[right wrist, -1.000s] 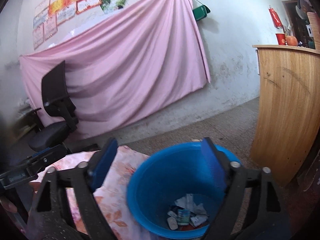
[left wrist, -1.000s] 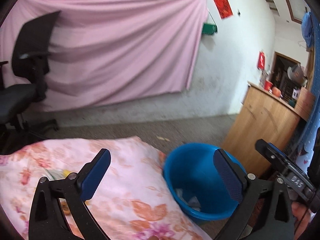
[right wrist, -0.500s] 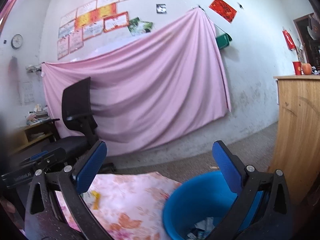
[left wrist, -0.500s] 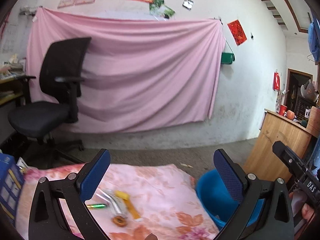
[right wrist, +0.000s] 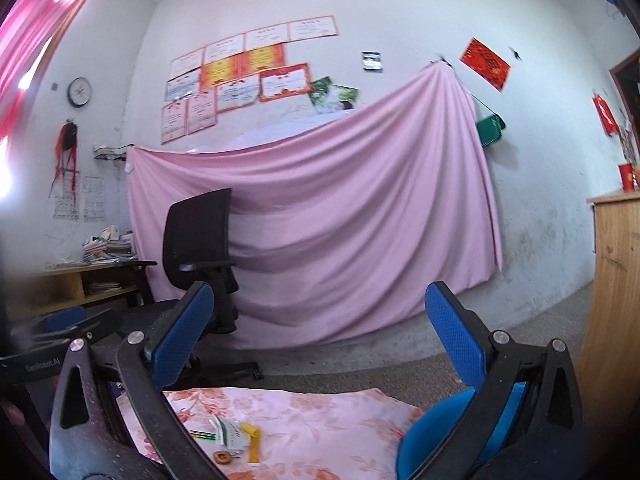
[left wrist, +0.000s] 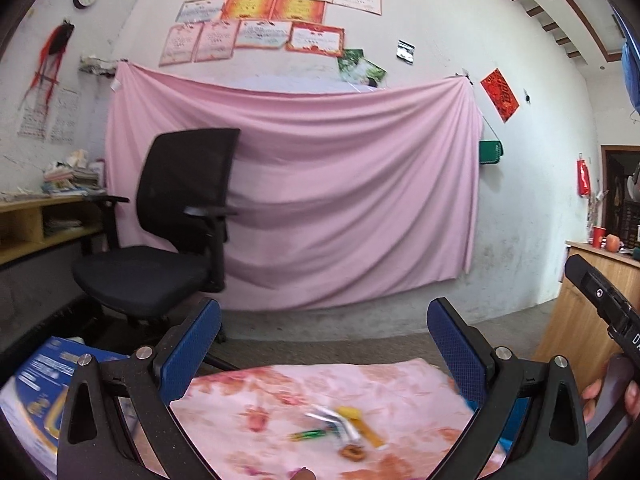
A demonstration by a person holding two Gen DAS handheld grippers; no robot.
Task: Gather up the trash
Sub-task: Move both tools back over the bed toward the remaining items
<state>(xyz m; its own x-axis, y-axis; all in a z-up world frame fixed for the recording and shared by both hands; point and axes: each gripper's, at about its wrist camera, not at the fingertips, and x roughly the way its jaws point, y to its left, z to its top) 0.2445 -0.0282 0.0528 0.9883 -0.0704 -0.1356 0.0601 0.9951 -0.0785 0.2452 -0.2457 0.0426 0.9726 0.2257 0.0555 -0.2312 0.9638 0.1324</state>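
1. While both grippers hang raised above the floral cloth (right wrist: 320,420), the trash lies in a loose cluster near its front edge: a yellow strip (right wrist: 251,442), a white-and-green wrapper (right wrist: 230,434), a thin green stick (right wrist: 202,435) and a small round brown piece (right wrist: 222,457).
2. Left gripper (left wrist: 323,344): blue-padded fingers spread wide, nothing between them. Right gripper (right wrist: 318,320): likewise released and empty.
3. Blue bucket (right wrist: 436,432) sits just beside the cloth's right edge, partly hidden behind the right gripper's finger; judged to be the drop point.
4. Handling estimate: all 4 pieces look light. The wrapper looks thin, creased and probably slick, so it may slide or crumple; best pinched across its raised folded edge.
5. The yellow strip looks flat with 1 curled end; take it at the curl, where a pad can get under it.
6. The stick is narrow and may roll; close across its middle. The brown piece is low and rounded; material unclear.
7. Surface note: soft cloth, pink with orange flowers, lightly wrinkled. A pad pressed down may catch fabric along with the trash.
8. Left-wrist view is motion-blurred; item detail taken from the right-wrist view.
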